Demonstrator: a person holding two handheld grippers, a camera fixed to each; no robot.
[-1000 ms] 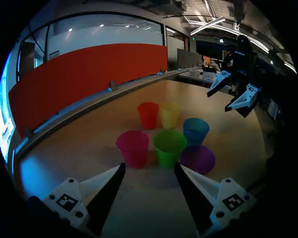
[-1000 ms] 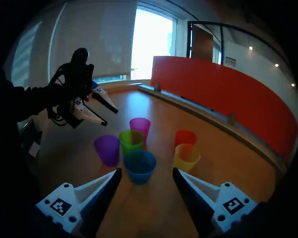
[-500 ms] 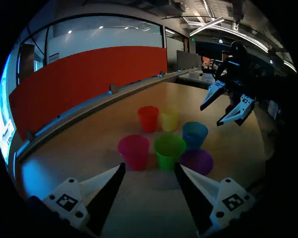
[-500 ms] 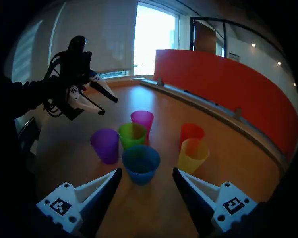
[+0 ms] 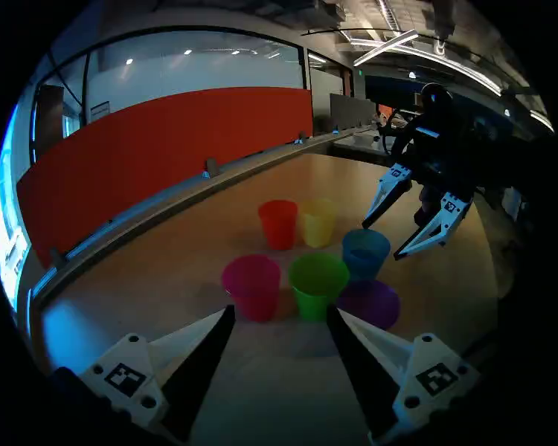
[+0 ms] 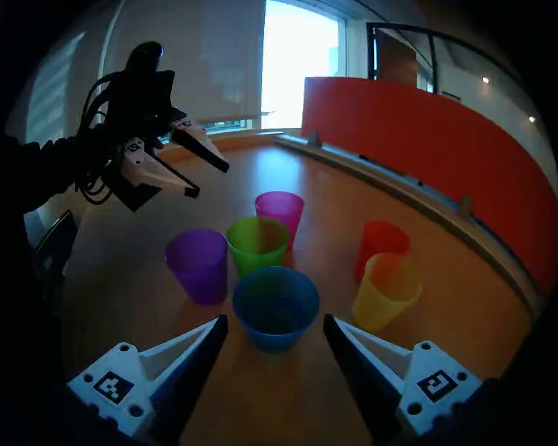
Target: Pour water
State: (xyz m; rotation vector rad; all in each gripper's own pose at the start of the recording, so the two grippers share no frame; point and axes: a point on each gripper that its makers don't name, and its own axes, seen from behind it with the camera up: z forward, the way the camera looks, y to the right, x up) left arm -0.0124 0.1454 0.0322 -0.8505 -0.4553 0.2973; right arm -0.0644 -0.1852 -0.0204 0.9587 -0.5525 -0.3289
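Observation:
Six plastic cups stand close together on the wooden table. In the left gripper view they are pink, green, purple, blue, red and yellow. My left gripper is open just short of the pink and green cups, holding nothing. My right gripper is open with the blue cup right in front of its fingers, not touching it. From the left gripper view the right gripper hangs beside the blue cup. I cannot tell what the blue cup holds.
A red partition and a rail run along the table's far edge. A dark-sleeved arm holds the left gripper above the purple cup. Bright windows stand behind. Bare tabletop lies in front of both grippers.
The right gripper has come down and closer to the blue cup, which now looks larger between its fingers. The left gripper has barely moved.

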